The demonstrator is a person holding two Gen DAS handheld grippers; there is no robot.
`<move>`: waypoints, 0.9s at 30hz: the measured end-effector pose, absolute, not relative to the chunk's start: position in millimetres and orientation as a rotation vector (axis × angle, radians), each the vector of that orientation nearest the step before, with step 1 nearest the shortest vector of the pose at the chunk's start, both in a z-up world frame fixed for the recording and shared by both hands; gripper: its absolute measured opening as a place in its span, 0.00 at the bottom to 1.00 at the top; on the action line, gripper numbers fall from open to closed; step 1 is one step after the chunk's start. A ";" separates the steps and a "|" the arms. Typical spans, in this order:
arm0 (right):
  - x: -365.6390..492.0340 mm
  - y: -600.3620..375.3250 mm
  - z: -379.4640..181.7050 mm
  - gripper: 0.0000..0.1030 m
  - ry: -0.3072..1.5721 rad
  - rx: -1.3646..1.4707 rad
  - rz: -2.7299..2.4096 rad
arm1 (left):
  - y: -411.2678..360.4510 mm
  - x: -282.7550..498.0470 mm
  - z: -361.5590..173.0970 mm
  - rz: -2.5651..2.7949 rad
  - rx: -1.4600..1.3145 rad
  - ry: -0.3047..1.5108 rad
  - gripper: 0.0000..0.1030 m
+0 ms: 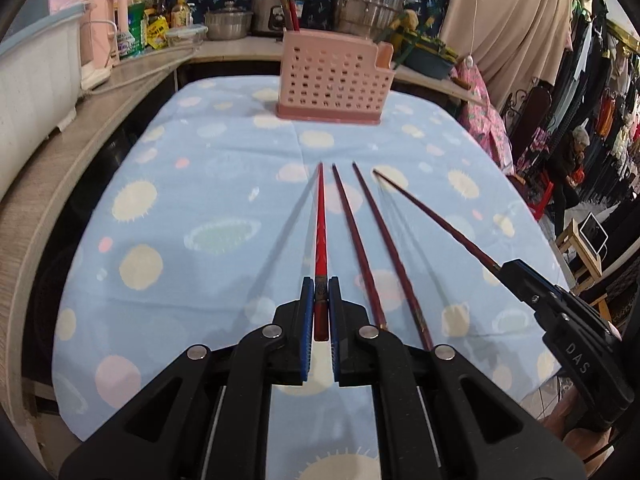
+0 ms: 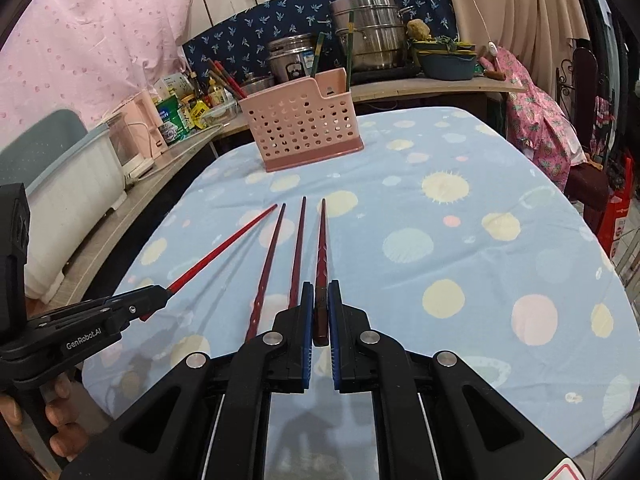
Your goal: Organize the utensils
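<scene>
My left gripper (image 1: 320, 284) is shut on the thick end of a bright red chopstick (image 1: 320, 232), which hangs above the blue spotted cloth (image 1: 180, 184) and casts a shadow to its left. Two dark red chopsticks (image 1: 356, 240) lie on the cloth beside it. My right gripper (image 2: 320, 286) is shut on a dark red patterned chopstick (image 2: 322, 248), also off the cloth. Each gripper appears in the other's view: the right gripper (image 1: 520, 276) and the left gripper (image 2: 156, 294). A pink perforated utensil holder (image 2: 308, 120) stands at the far end, with several chopsticks (image 2: 224, 80) upright in it.
A wooden shelf (image 1: 120, 92) wraps around the table's left and far sides, carrying steel pots (image 2: 368, 36), a rice cooker (image 2: 288, 60) and bottles. A hand (image 2: 60, 420) holds the left gripper's handle. A person (image 1: 568, 160) sits far right among hanging clothes.
</scene>
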State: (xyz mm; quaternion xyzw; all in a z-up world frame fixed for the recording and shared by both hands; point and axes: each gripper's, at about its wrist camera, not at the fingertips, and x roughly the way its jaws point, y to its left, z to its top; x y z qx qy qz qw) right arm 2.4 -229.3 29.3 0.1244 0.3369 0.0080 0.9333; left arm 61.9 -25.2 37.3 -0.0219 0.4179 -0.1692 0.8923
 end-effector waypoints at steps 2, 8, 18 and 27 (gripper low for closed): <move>6.7 -234.6 40.9 0.07 0.675 0.272 0.019 | -22.8 66.5 47.8 -0.344 -0.052 0.846 0.07; 21.6 -247.4 77.8 0.07 0.595 0.290 0.022 | -19.8 86.1 81.7 -0.331 -0.062 0.785 0.07; 53.0 -258.3 127.8 0.07 0.490 0.283 0.032 | -22.0 125.6 134.3 -0.324 -0.081 0.687 0.07; 83.4 -265.9 152.0 0.06 0.456 0.307 0.062 | -22.4 161.4 160.5 -0.342 -0.112 0.664 0.07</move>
